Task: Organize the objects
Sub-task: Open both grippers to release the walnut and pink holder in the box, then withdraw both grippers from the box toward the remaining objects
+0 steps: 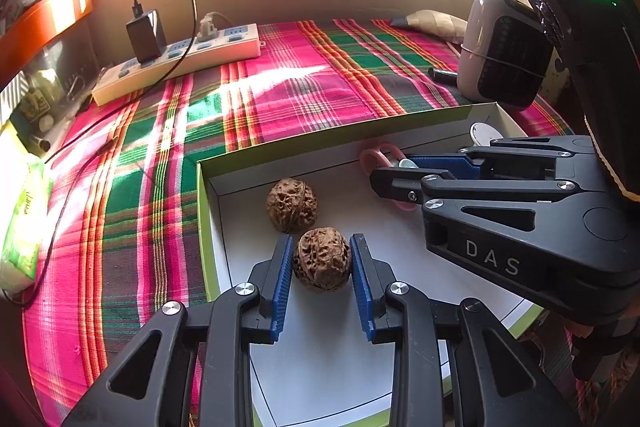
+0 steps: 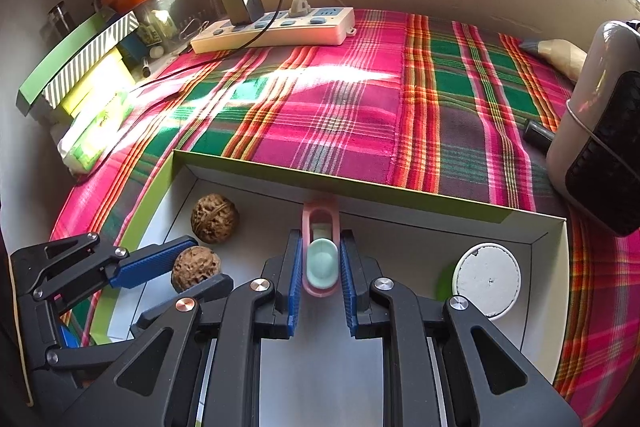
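A shallow white box with a green rim [image 1: 208,211] lies on the plaid cloth; it also shows in the right wrist view [image 2: 360,187]. My left gripper [image 1: 322,259] is shut on a brown walnut [image 1: 322,259], low over the box floor. A second walnut [image 1: 292,205] rests just beyond it, also seen in the right wrist view [image 2: 214,217]. My right gripper [image 2: 320,259] is shut on a pink carabiner-like clip with a pale green insert [image 2: 320,259], inside the box. In the left wrist view the right gripper [image 1: 394,173] reaches in from the right.
A white round disc [image 2: 488,279] lies in the box's right corner. A white power strip [image 2: 276,29] with a black charger sits at the back. A grey-black device [image 2: 596,131] stands right, a tissue pack [image 2: 96,125] left. Boxes stack at far left.
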